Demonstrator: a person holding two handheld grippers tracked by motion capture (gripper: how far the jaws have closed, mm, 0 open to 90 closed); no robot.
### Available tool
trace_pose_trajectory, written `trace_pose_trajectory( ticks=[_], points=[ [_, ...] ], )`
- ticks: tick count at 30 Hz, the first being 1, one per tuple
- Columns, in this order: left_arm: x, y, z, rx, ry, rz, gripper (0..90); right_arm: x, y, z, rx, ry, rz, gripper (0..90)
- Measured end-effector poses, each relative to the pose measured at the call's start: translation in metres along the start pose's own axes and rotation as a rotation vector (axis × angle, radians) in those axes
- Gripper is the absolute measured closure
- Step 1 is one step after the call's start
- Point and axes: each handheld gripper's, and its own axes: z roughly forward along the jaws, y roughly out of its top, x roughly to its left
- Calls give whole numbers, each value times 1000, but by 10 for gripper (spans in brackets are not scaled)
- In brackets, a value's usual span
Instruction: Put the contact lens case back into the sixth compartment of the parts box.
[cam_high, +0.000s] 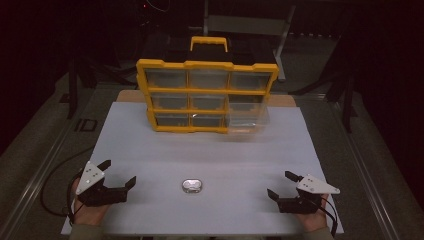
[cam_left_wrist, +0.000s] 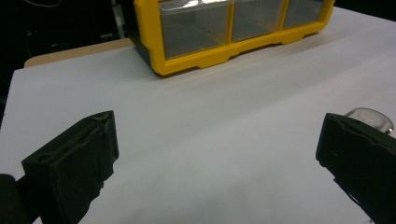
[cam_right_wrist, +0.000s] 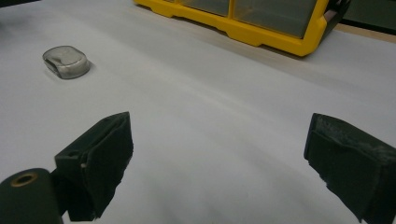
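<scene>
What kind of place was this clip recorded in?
Probably a lab or workshop recording station, dimly lit. A white table holds a yellow drawer organizer and a small silver object, with metal stand legs in the dark background. Both handheld claws, left and right, rest open.

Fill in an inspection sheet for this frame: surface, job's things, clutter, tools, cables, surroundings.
Surface: white board on a table, bare around the items.
Job's things: yellow drawer organizer upright at the far side, one clear drawer at lower right pulled out; small silvery rounded object near the front, between the tools.
Clutter: nothing seen.
Tools: left tool and right tool both open, holding nothing, resting low at the board's front corners.
Cables: black cable loops off the left tool; another trails from the right.
Surroundings: dark; metal frame legs behind the organizer.
</scene>
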Motion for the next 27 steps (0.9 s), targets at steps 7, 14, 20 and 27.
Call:
trace_pose_trajectory(
  ticks=[7,14,20,27],
  points=[
    [2,-1,0,14,6,-8,0,-2,-1,1,-3,16,-1,77],
    [3,-1,0,16,9,-2,0,-2,0,2,5,20,2,77],
    [2,1,-1,9,11,-2,0,-2,0,3,13,24,0,77],
    [1,3,1,23,6,13,0,-1,0,4,23,23,-2,77]
  ],
)
